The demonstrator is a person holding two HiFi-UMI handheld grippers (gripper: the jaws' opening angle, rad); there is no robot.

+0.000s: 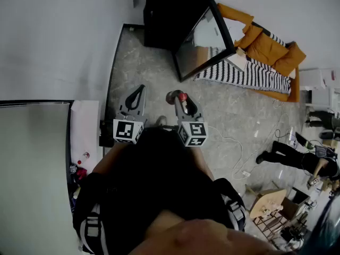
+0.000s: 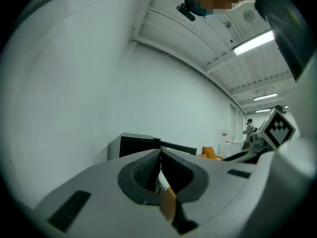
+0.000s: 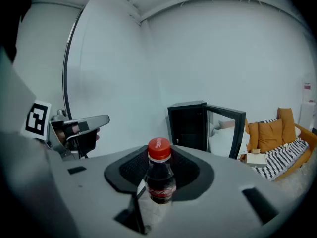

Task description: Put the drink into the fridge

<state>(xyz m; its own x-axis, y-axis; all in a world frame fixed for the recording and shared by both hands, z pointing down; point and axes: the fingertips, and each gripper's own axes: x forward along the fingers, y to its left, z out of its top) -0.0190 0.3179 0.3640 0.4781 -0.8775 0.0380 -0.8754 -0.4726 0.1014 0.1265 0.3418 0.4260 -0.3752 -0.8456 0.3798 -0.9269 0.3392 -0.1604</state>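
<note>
Right gripper view: right gripper (image 3: pixel 159 158) jaws clamped on the drink (image 3: pixel 159 185), a dark cola bottle with a red cap, upright between them. (A)
Left one? (B)
Left gripper (image 2: pixel 159 156) jaws together, nothing between them; sits just left of the right one. (A)
Fridge? (B)
Black fridge (image 3: pixel 189 128) on the floor by the far wall, door (image 3: pixel 225 133) open. Drink well short of it. Orange sofa (image 3: pixel 270 133) to its right. (A)
</note>
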